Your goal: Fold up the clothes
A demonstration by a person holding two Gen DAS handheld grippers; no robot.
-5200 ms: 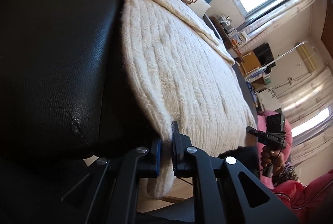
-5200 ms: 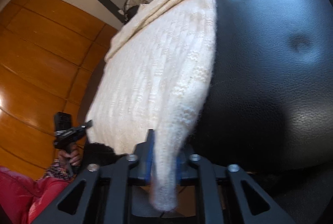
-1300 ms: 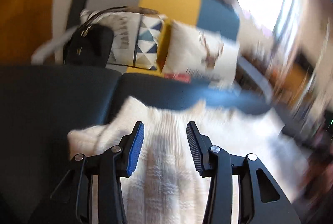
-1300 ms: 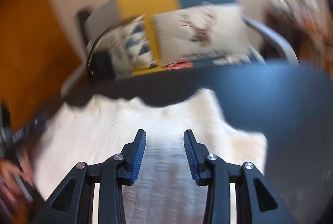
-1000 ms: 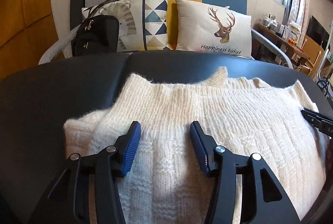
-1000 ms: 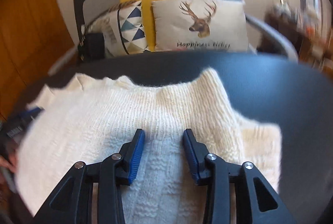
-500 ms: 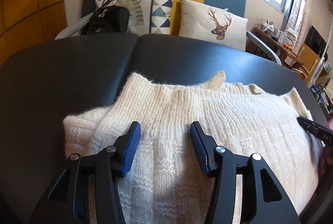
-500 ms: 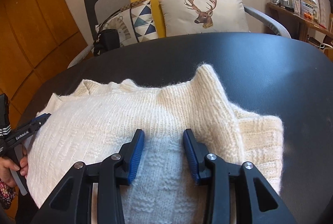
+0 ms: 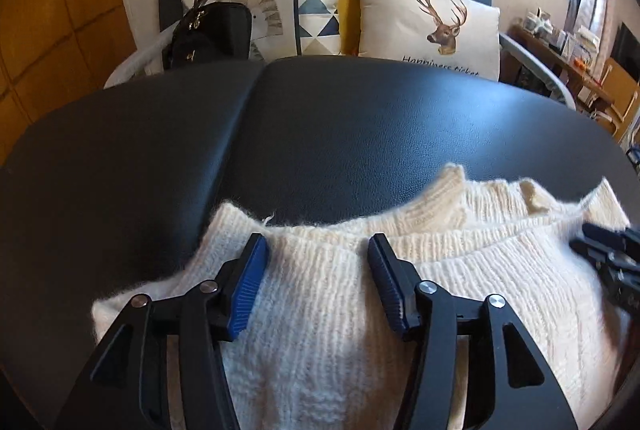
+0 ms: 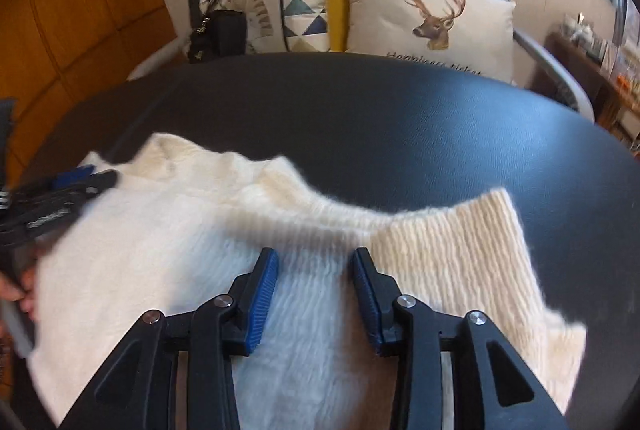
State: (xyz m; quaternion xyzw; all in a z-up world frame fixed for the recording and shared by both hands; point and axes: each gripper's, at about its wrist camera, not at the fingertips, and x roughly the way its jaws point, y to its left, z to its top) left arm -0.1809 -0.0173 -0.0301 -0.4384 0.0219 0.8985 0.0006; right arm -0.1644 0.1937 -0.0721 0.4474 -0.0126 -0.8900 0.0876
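Sweater (image 9: pixel 332 314), cream knit, lies flat on the black padded top (image 9: pixel 360 134), long axis running side to side, far ribbed edge just past both claws. Left gripper (image 9: pixel 316 278) has just been spreading, jaws apart w/ knit under them, nothing pinched; right gripper (image 10: pixel 314 284) likewise apart, holding nothing. Left sits nearer the sweater's left end, right nearer the other, so prob. each takes its own side next.

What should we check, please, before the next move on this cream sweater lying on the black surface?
1. Left tool free of knit: ok, jaws have just been opening, nothing pinched.
2. Right tool free: ok, open over the sweater.
3. Sweater fully on the black surface: cannot tell, near edge hidden.
4. Far edge lying even: not ok, it is wavy and layered.
5. Space beyond the sweater bare: ok.
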